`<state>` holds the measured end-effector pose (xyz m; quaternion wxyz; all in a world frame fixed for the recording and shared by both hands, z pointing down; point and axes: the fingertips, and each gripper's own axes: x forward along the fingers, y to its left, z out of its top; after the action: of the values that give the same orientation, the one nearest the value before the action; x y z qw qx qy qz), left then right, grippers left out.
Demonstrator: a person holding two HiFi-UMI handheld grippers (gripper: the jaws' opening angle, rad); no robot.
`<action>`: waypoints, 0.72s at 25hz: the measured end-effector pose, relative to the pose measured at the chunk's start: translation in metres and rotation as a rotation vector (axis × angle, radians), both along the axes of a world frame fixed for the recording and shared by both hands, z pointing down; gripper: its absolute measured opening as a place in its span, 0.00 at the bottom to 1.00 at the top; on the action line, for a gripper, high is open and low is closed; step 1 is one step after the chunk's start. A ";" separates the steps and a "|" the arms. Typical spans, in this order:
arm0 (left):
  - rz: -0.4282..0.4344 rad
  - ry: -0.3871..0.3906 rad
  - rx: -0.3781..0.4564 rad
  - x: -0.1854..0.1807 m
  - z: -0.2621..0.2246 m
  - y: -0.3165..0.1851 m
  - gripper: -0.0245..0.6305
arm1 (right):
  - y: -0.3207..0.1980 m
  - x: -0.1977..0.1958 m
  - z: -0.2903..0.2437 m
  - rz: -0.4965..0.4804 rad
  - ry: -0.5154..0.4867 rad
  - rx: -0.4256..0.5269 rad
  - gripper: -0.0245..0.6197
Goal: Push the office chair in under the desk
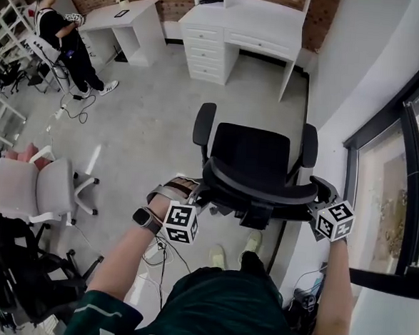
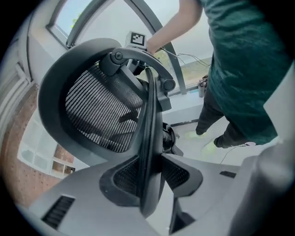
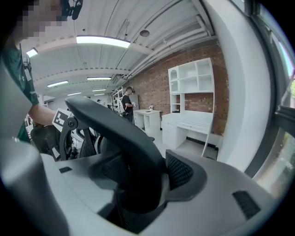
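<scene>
The office chair (image 1: 257, 156) is found at the centre of the head view, on the grey floor (image 1: 149, 116). Its seat is turned toward the white bench (image 1: 255, 20) with drawers at the top centre of the frame. The chair is well apart from that bench and is not under it. The backrest (image 1: 258, 188) lies at the near, lower side of the chair.

The left hand-held gripper (image 1: 193, 191) is set on the left end of the backrest. In the left gripper view its jaws (image 2: 150, 170) are seen clamped on the thin black edge of the mesh backrest (image 2: 101, 110), with both pads pressed against it.

The right hand-held gripper (image 1: 319, 189) is set on the right end of the backrest. In the right gripper view its jaws (image 3: 143, 173) stand wide and are closed on the thick black backrest rim (image 3: 115, 124), which fills the gap between the pads.

A second white bench (image 1: 123, 14) and a person (image 1: 61, 38) are noted at the upper left. A white chair (image 1: 43, 187) is noted at the left edge. A dark-framed window (image 1: 386, 204) is recorded along the right side.
</scene>
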<state>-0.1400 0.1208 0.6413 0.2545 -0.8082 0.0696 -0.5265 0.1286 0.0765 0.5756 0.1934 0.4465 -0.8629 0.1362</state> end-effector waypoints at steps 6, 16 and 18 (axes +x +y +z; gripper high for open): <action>-0.040 -0.001 -0.034 -0.011 0.004 -0.005 0.27 | -0.003 -0.010 0.005 0.007 0.004 0.009 0.40; -0.072 -0.025 -0.057 -0.013 0.004 -0.015 0.27 | -0.012 -0.012 0.006 0.027 0.011 0.003 0.40; -0.083 -0.026 -0.059 -0.014 0.004 -0.021 0.27 | -0.018 -0.012 0.005 0.030 0.013 0.005 0.40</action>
<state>-0.1537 0.0994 0.6449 0.2093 -0.8047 0.0841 -0.5491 0.1165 0.0588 0.5811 0.1959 0.4606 -0.8553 0.1341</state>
